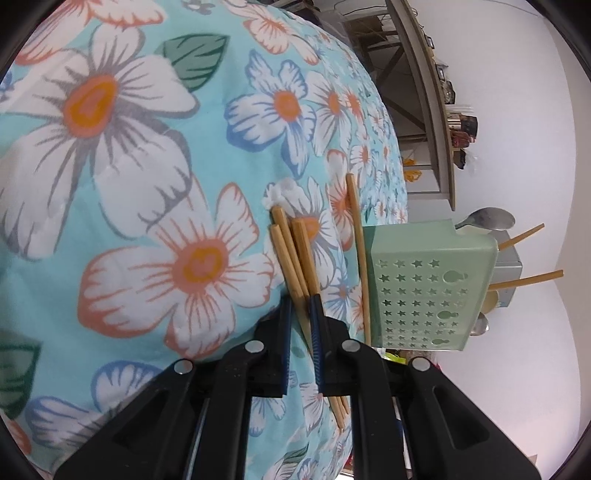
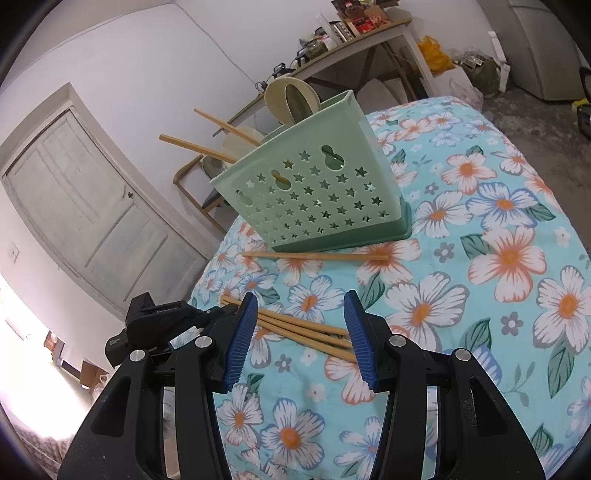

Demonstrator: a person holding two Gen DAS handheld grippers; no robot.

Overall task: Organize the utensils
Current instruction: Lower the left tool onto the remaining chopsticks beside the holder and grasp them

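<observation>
A pale green utensil holder (image 2: 314,184) with star cutouts stands on the floral cloth; it also shows in the left wrist view (image 1: 424,291). It holds two chopsticks (image 2: 207,136) and spoons (image 1: 487,218). A bundle of wooden chopsticks (image 1: 291,251) lies on the cloth, and my left gripper (image 1: 301,306) is nearly shut around it. The same bundle (image 2: 306,328) lies under my right gripper (image 2: 301,332), which is open and empty above it. One single chopstick (image 2: 317,255) lies by the holder's base, also shown in the left wrist view (image 1: 360,258).
The table is covered by a turquoise floral cloth (image 2: 498,258). The left gripper's body (image 2: 159,321) shows at the table's left edge. A shelf with clutter (image 2: 351,33), a chair (image 2: 195,184) and a door (image 2: 85,206) stand behind the table.
</observation>
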